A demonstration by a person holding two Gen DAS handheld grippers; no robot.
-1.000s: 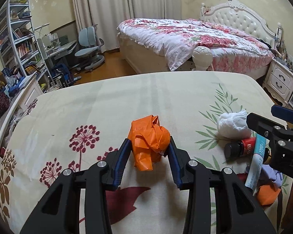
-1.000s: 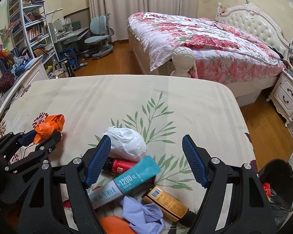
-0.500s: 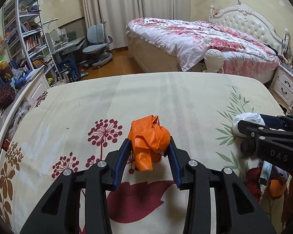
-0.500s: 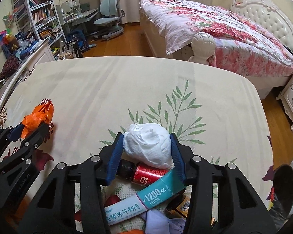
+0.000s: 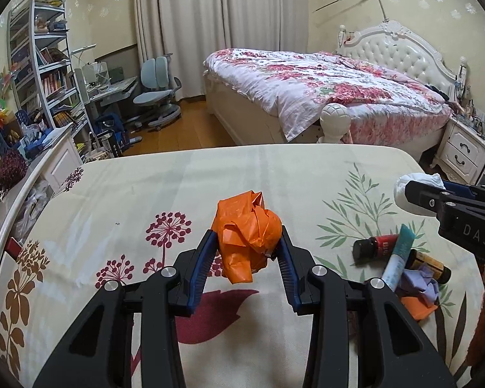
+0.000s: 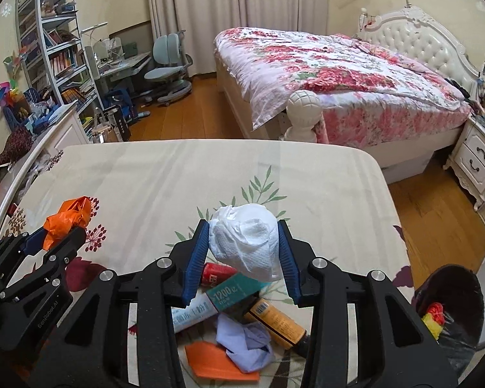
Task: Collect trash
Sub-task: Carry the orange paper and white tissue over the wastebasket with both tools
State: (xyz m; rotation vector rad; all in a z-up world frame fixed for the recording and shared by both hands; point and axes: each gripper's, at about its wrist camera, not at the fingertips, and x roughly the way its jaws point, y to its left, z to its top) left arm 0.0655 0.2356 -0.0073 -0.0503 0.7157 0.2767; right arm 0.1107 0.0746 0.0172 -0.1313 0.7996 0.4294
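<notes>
My left gripper (image 5: pixel 246 245) is shut on a crumpled orange plastic bag (image 5: pixel 247 237) and holds it above the cloth-covered table (image 5: pixel 145 200). My right gripper (image 6: pixel 244 249) is shut on a white paper wad (image 6: pixel 247 242), lifted above a pile of trash: a red-capped bottle (image 6: pixel 216 273), a teal tube (image 6: pixel 220 297), an amber bottle (image 6: pixel 274 321), lilac paper (image 6: pixel 245 342) and an orange scrap (image 6: pixel 216 360). The orange bag also shows in the right wrist view (image 6: pixel 68 218), and the white wad in the left wrist view (image 5: pixel 404 190). A black trash bin (image 6: pixel 449 317) stands on the floor at lower right.
The table's right edge (image 6: pixel 391 213) drops to wooden floor (image 6: pixel 436 220). A bed (image 6: pixel 339 74) stands beyond, a nightstand (image 6: pixel 478 158) at right, and shelves (image 6: pixel 51 51) and a desk chair (image 6: pixel 168 61) at back left.
My right gripper closed on the white wad and lifted it off the pile. My left gripper rose and drew back with the orange bag still held.
</notes>
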